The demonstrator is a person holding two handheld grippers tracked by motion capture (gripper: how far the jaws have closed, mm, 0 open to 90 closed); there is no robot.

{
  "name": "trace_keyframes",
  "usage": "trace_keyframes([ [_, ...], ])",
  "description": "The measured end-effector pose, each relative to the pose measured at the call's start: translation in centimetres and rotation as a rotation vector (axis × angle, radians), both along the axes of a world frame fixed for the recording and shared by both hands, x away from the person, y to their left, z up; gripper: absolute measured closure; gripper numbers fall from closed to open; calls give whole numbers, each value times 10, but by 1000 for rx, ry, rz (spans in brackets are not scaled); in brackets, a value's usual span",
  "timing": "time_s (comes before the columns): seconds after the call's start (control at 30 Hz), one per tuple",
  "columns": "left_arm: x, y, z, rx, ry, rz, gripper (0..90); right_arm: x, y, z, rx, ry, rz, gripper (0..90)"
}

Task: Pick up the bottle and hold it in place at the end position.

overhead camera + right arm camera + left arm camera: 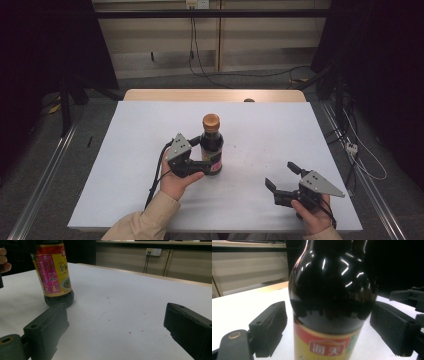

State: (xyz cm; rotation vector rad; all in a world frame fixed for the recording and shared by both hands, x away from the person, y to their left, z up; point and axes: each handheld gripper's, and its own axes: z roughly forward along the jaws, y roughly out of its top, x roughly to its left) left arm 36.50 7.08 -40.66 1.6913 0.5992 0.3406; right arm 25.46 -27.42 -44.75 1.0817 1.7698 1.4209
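Dark sauce bottle [212, 145] upright mid-table [150, 130]; left gripper [199, 155] straddles bottle, jaws wide either side, small gaps visible, not clamped; right gripper [281, 176] right of bottle, well apart, jaws wide, empty.

Bottle [211, 145] upright mid-table [150, 130], left gripper [199, 156] around it, right gripper [281, 176] well apart at right

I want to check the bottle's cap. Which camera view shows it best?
The high view: the bottle stands upright on the table with its brown cap plainly seen. The left gripper view shows its dark shoulder and upper label between open jaws; the right gripper view shows its label and base.
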Motion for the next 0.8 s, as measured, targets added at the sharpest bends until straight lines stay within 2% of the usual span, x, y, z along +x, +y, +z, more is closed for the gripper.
trace_keyframes([
  [0.2,0,-11,-3,24,-12,19,190,0,-1,0,5,-1,-9,48],
  [0.5,3,-14,-4,19,-9,43,264,-1,-4,1,7,-5,-17,50],
  [0.63,4,-15,-3,23,-10,37,277,0,-4,1,7,-4,-17,50],
  [0.73,4,-14,-1,54,-21,26,287,-1,-4,1,7,-5,-16,50],
  [0.8,5,-14,-1,60,-28,21,290,-1,-4,1,7,-5,-18,51],
])
